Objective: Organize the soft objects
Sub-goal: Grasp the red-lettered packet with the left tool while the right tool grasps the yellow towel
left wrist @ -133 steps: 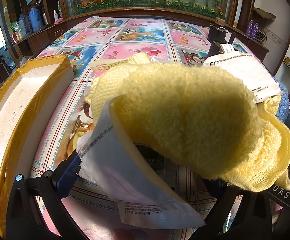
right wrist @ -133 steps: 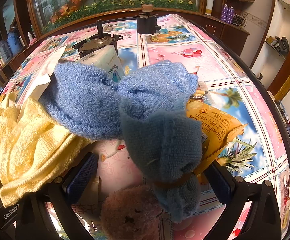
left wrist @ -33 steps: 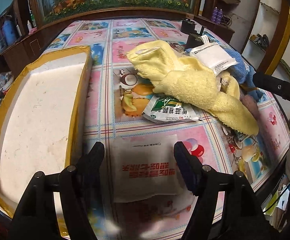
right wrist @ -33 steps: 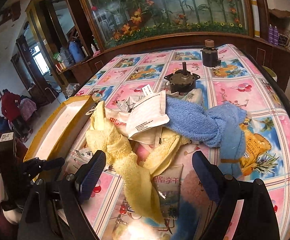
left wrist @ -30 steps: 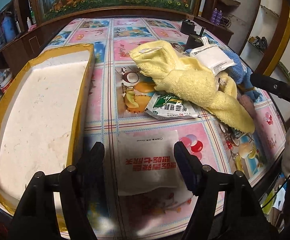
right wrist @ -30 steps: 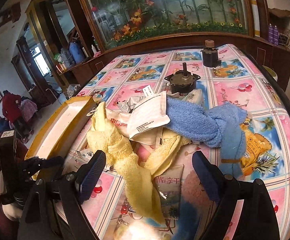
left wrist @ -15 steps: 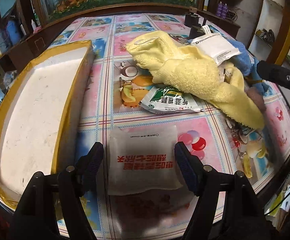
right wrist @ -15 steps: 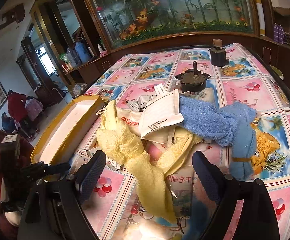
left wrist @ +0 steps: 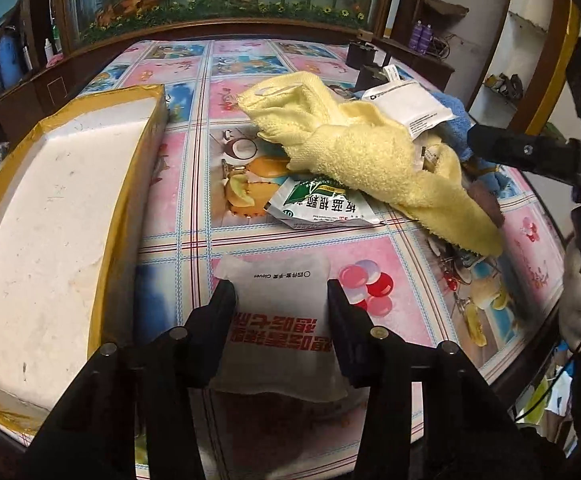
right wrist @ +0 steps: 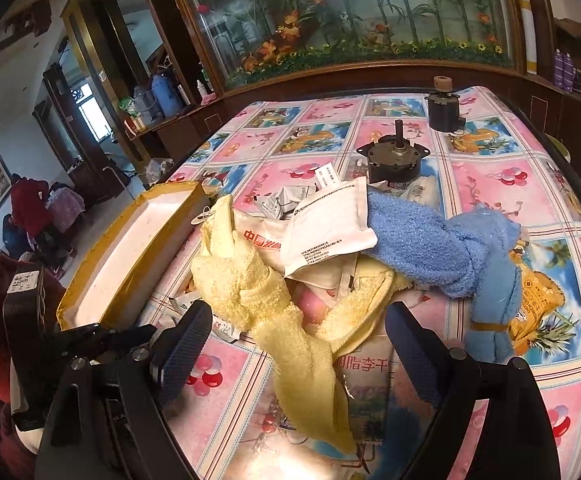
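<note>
**Gloves packet between closing jaws at the table's near edge**

Packet of gloves, flat white plastic with red lettering (left wrist: 280, 320), lies on the pink and blue patterned tablecloth (left wrist: 194, 184) near the table's front edge, just beside the white foam box with yellow-taped rim (left wrist: 50, 216). The left gripper (left wrist: 281, 300) straddles it, jaws closing, their dark fingers (left wrist: 218, 308) at the packet's two sides.

Farther back, a green and white sachet (left wrist: 322, 208) peeks from under a crumpled yellow terry towel (left wrist: 370, 152). A white printed pouch (right wrist: 326, 228) rests on the pile, touching a blue terry towel (right wrist: 430, 248). The right gripper (right wrist: 298, 336) hovers over the yellow towel's trailing end with jaws spread wide, holding nothing.
</note>
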Available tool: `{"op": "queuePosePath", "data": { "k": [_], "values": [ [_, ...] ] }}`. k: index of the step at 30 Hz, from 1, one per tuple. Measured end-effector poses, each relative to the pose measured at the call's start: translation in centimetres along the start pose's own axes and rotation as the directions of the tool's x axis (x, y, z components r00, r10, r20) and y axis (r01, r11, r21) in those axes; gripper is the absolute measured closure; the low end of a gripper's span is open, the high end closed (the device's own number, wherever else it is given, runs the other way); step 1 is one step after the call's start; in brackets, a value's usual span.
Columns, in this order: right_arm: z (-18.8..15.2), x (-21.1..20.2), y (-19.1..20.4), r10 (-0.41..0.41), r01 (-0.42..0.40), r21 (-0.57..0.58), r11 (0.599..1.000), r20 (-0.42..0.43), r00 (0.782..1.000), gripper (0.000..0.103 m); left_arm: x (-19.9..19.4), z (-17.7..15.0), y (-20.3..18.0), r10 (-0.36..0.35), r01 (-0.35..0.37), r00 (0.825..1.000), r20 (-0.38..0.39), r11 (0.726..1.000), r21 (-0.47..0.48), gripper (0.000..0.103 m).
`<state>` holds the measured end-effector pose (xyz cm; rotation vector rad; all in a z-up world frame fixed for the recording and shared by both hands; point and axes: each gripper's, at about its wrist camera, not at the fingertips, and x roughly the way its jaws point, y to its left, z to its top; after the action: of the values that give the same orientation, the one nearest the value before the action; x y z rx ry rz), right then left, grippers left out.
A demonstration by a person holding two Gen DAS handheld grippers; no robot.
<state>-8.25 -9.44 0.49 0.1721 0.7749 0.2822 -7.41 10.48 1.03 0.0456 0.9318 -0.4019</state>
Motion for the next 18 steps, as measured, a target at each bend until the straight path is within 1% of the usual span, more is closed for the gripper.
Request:
{"op": "queuePosePath", "data": {
  "k": [2,5,7,10,12,14,17,18],
  "values": [
    [0.1,0.2,0.1,-0.001,0.001,0.003,1.000,-0.004,1.000,0.013,-0.6,-0.2,0.5,-0.051,0.051,0.999,0.013,0.999,-0.017,0.059],
    [0.2,0.7,0.5,0.004,-0.003,0.003,1.000,-0.013,1.000,0.013,-2.7,-0.2,0.0,-0.075,0.075,0.995,0.067,0.997,0.006,0.059],
    [0.2,1.0,0.9,0.012,-0.013,-0.006,1.000,-0.016,1.000,0.013,-4.3,0.2,-0.5,-0.098,0.097,0.989,0.110,0.995,0.014,0.059],
    [0.6,1.1,2.0,0.030,-0.031,-0.046,0.998,-0.020,0.999,0.013,-6.4,0.8,-0.5,-0.122,0.123,0.979,0.166,0.992,0.002,0.059],
    [1.1,1.5,3.3,0.042,-0.045,-0.097,0.994,-0.030,0.999,0.013,-7.3,1.0,0.0,-0.142,0.149,0.972,0.185,0.989,-0.023,0.059],
    [1.7,2.3,4.9,0.046,-0.052,-0.156,0.986,-0.042,0.998,0.013,-7.9,1.0,0.8,-0.140,0.152,0.970,0.201,0.987,-0.048,0.059],
    [2.7,4.3,7.2,0.026,-0.041,-0.251,0.967,-0.062,0.998,0.014,-8.4,0.7,2.6,-0.117,0.138,0.970,0.215,0.987,-0.088,0.059],
    [2.9,5.0,7.7,0.019,-0.038,-0.271,0.962,-0.072,0.997,0.017,-8.6,0.6,3.2,-0.110,0.136,0.969,0.220,0.985,-0.103,0.059]
  ]
}}
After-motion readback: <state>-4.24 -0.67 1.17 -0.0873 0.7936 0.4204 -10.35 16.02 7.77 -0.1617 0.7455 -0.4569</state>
